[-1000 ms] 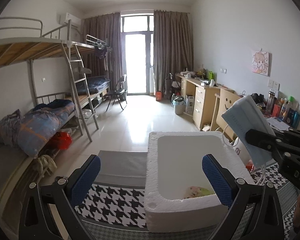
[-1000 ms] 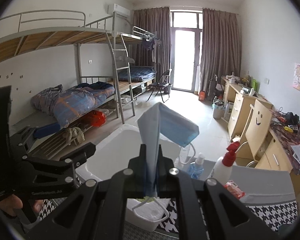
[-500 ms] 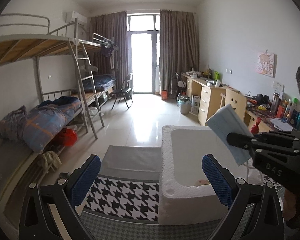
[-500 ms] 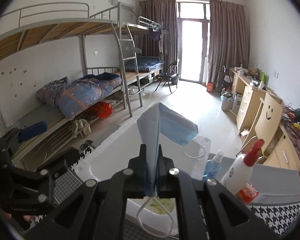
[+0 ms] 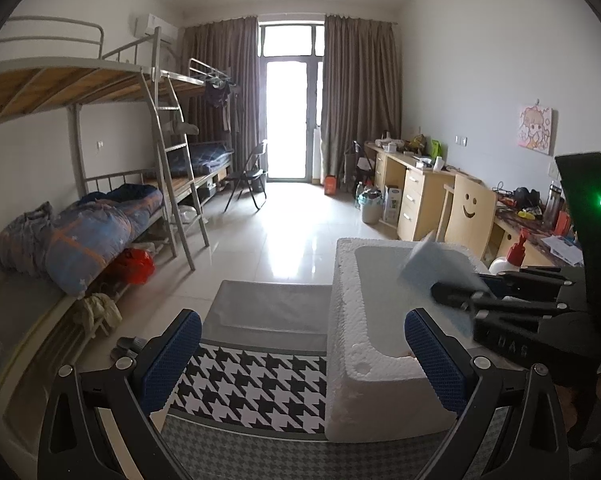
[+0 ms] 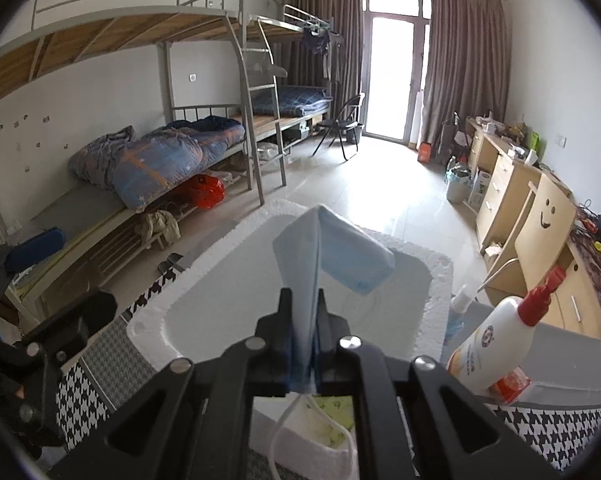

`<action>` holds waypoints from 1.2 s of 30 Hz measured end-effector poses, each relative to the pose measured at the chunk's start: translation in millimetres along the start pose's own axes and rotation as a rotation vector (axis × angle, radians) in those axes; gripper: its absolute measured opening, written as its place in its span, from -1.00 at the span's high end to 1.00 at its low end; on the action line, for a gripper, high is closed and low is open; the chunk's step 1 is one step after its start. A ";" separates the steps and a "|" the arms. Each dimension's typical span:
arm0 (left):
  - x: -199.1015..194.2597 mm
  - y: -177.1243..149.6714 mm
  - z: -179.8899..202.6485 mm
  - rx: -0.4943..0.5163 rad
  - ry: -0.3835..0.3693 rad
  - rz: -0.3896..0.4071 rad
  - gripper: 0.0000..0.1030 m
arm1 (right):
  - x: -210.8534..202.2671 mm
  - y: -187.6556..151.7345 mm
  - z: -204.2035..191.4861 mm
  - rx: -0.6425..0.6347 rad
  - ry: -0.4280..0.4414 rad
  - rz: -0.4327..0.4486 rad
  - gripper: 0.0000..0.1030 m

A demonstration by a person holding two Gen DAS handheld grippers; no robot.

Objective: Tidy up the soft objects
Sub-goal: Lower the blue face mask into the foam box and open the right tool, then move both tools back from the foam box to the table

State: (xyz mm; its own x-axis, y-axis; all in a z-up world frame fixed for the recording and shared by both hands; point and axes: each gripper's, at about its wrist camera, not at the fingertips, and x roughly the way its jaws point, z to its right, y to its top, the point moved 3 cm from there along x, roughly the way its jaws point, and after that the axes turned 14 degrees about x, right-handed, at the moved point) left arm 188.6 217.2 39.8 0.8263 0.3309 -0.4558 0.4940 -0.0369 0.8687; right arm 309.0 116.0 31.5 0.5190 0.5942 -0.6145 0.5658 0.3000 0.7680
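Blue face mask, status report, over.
Right gripper opening, blue pleated face mask between its pads, over white foam box. Left gripper open, empty. Nothing blocking.

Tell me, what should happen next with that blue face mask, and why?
Probably finish letting go: the right gripper holds the face mask over the open white foam box, its jaws opening around it, so the mask should fall inside.

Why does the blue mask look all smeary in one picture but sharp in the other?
Left wrist view: the blue mask is smeared because it is moving past this camera, and the glass door glares white. Right wrist view: the mask looks sharp because that camera rides on the right hand-held gripper carrying it, whose jaws are opening; the bunk bed rails bend from the fisheye lens.
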 end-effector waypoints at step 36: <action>-53.2 7.7 30.3 0.038 -0.049 0.090 -0.98 | -91.3 -17.7 12.8 0.052 -0.012 0.176 -0.74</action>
State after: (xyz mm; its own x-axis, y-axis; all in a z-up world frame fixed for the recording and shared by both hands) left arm 156.6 170.7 64.9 0.8795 0.2783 -0.3860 0.4263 -0.1003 0.8990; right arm 259.8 46.9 71.7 0.6207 0.6250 -0.4734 0.4974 0.1529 0.8539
